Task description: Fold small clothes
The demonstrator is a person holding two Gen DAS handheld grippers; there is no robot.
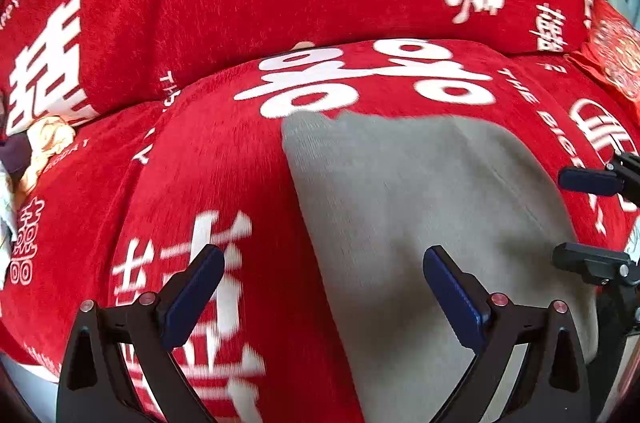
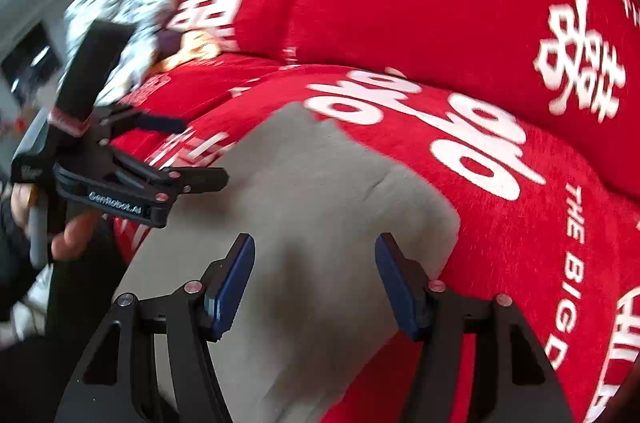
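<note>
Grey cloth (image 1: 420, 207) is seen lying flat on the red cover (image 1: 224, 23), centre to lower right of the left wrist view, centre-left of the right wrist view. Left gripper (image 1: 320, 287) is held above the cloth's left edge, jaws wide, nothing between them. Right gripper (image 2: 314, 283) is poised over the cloth, jaws parted, nothing gripped. A pile of clothes (image 2: 120, 23) is noted at upper left.

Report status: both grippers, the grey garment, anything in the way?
Left gripper open, nothing held. Right gripper open, nothing held. Grey garment lying flat on red sofa cover. Pile of clothes off to the side, not in the way.
</note>
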